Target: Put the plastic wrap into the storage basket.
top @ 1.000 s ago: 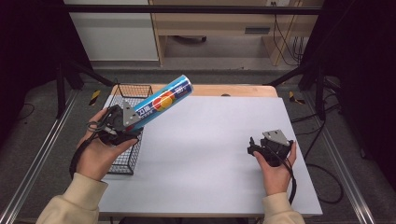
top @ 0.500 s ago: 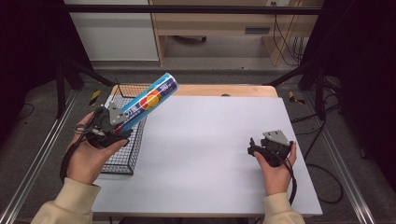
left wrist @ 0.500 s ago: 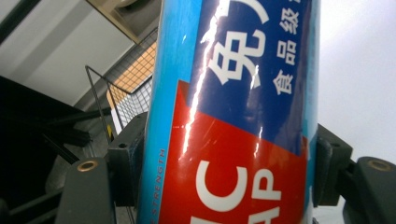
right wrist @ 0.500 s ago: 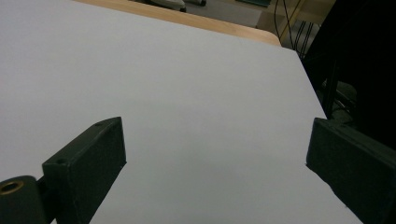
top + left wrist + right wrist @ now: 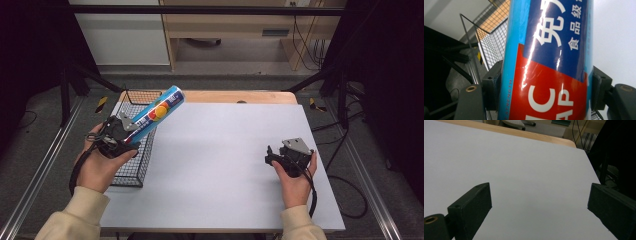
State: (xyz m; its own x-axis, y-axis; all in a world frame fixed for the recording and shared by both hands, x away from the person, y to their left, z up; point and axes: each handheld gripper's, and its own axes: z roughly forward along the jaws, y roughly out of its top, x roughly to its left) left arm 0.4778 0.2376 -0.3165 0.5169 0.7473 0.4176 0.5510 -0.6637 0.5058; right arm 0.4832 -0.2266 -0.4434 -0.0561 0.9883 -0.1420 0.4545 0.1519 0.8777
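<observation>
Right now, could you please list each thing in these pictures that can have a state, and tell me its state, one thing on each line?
Left hand-held gripper: shut on the tube, lifted over the basket.
Blue cylindrical tube with red and orange label: clamped near its lower end, tilted up and away.
Black wire mesh basket: upright at the table's left edge, its contents cannot be told.
Right hand-held gripper: open, holding nothing, low over the white table.

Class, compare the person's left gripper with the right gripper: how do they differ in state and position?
The left gripper is shut on the blue tube; the right gripper is open and holds nothing. The left gripper is raised over the wire basket at the table's left edge; the right gripper sits low over the white tabletop. Both are black, two-jawed and hand-held.
</observation>
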